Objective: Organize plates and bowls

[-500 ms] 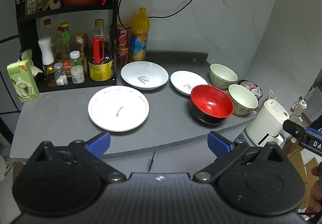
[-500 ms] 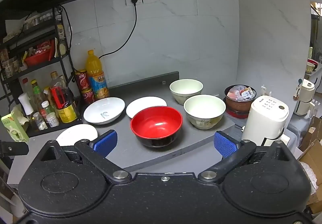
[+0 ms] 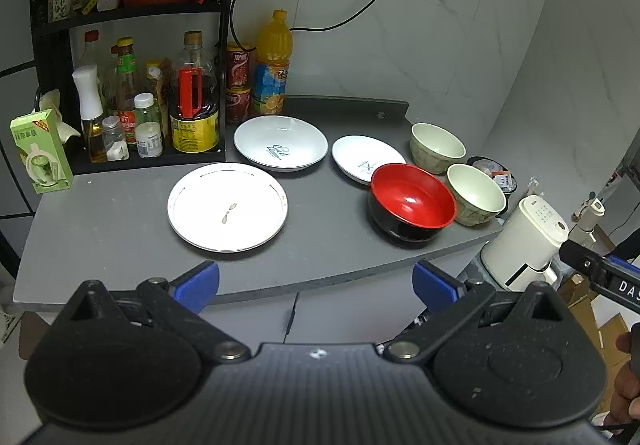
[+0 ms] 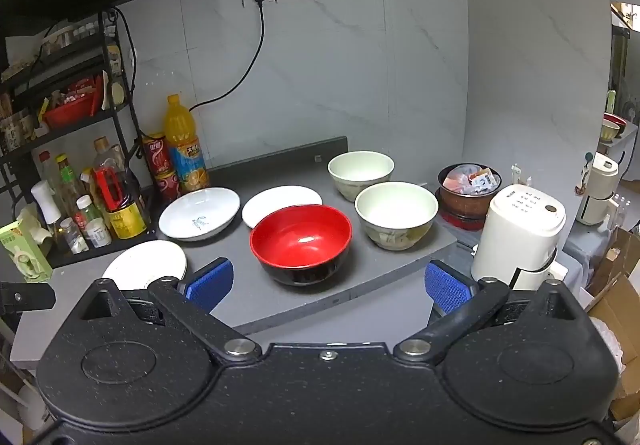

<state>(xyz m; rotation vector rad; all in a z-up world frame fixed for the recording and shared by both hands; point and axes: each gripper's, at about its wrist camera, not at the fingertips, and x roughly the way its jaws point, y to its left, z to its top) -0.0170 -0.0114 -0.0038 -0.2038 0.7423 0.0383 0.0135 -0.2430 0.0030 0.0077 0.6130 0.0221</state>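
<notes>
The grey tabletop point(image 3: 120, 221) carries all the dishes, with a black rack point(image 3: 48, 45) of bottles at its back left. Nearest the front left lies a flat white plate point(image 3: 227, 207). Behind it sits a deep plate point(image 3: 280, 143), and just to its right a small plate point(image 3: 366, 159). The red bowl point(image 4: 301, 239) stands in front of the small plate, hiding part of its rim. Two pale bowls stand to the right: the near bowl point(image 4: 396, 214) just beside the red one, the far bowl point(image 4: 360, 174) behind. The left gripper point(image 3: 316, 281) and right gripper point(image 4: 328, 279) both hang before the tabletop edge, jaws spread wide, holding nothing.
</notes>
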